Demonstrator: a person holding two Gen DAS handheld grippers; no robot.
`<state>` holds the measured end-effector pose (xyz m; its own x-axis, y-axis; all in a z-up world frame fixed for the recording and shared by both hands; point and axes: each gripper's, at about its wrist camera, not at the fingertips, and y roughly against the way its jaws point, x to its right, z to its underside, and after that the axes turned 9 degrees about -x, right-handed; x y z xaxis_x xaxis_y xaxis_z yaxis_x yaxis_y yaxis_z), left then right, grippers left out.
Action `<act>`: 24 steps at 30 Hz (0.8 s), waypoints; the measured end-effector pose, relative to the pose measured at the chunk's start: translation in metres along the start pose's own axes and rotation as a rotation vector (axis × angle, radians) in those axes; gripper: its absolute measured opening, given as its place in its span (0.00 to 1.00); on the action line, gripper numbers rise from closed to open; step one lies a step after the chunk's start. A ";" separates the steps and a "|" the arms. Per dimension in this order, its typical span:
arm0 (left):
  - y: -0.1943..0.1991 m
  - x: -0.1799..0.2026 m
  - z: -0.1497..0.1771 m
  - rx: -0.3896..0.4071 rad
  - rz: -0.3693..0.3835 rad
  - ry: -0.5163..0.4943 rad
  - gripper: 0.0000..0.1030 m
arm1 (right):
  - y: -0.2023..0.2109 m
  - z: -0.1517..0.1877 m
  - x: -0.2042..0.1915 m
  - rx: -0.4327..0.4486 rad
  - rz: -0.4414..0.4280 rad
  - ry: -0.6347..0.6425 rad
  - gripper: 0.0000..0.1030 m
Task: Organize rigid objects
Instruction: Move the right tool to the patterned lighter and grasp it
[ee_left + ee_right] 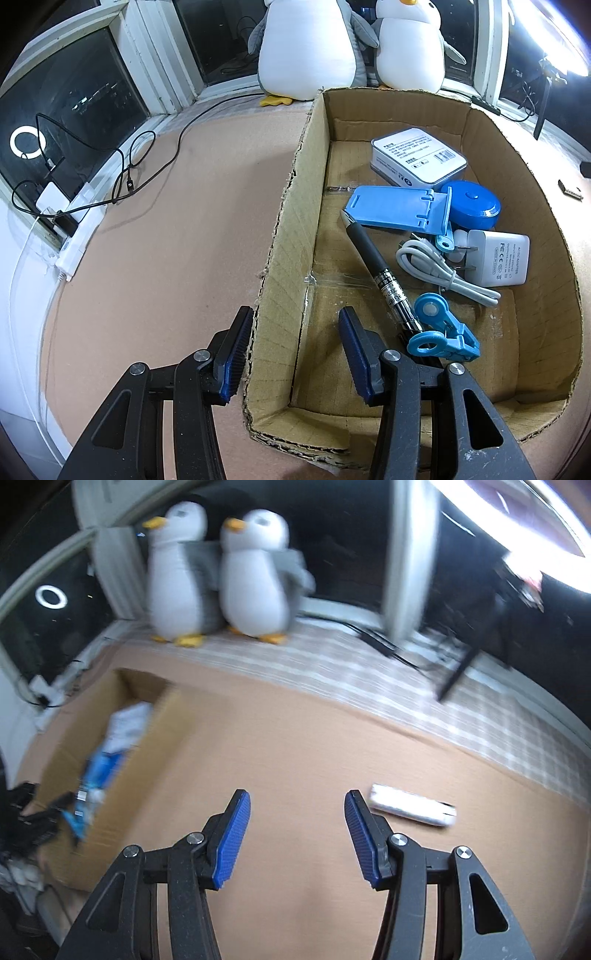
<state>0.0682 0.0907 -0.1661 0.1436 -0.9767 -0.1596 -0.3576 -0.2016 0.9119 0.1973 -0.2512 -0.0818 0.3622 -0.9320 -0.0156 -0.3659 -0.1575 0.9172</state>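
A: Left of scene first. Why does the left gripper [291, 354] sit where it does?

B: Its jaws straddle the near-left wall of the cardboard box [284, 229], one pad outside, one inside. There is a gap on both sides of the cardboard, so it is open and grips nothing. My reading: it is placed to steady the box while items go in.

A: Box contents?

B: White tin [419, 157] at the far end. Then blue stand [399, 210], blue round case [476, 206], black pen [376, 269], white cable [443, 273], white charger [498, 262]. Blue clip [441, 330] is nearest. All are piled loosely, which suggests they were dropped in rather than arranged.

A: Right side?

B: The right gripper [297, 840] is over bare desk [295, 746], jaws apart, empty. The view is smeared, so detail is poor. A white stick-shaped object [412, 805] lies on the desk just right of the right jaw, apart from it.

A: Judgement?

B: That stick looks like the last loose item, and likely the next pick.
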 end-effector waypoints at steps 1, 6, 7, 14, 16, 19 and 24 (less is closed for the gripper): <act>0.000 0.000 0.000 -0.001 -0.002 -0.001 0.50 | -0.005 0.000 0.013 -0.017 0.008 -0.017 0.48; 0.000 0.002 -0.001 -0.002 -0.008 -0.006 0.50 | -0.023 0.001 0.060 -0.061 0.031 -0.081 0.48; 0.000 0.002 -0.001 -0.003 -0.009 -0.008 0.50 | -0.027 -0.001 0.065 -0.064 0.029 -0.091 0.48; -0.001 0.003 -0.002 -0.004 -0.019 -0.014 0.50 | -0.042 -0.009 0.092 -0.060 -0.037 -0.153 0.48; -0.001 0.003 -0.002 -0.004 -0.020 -0.014 0.50 | -0.047 -0.012 0.095 -0.073 -0.047 -0.153 0.48; -0.001 0.003 -0.002 -0.003 -0.022 -0.014 0.50 | -0.057 -0.018 0.098 -0.097 -0.060 -0.148 0.48; -0.001 0.003 -0.002 -0.004 -0.022 -0.015 0.51 | -0.069 -0.018 0.104 -0.159 -0.112 -0.134 0.48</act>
<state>0.0710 0.0879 -0.1663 0.1377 -0.9730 -0.1854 -0.3509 -0.2230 0.9095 0.2756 -0.3315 -0.1397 0.2717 -0.9483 -0.1641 -0.1863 -0.2192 0.9577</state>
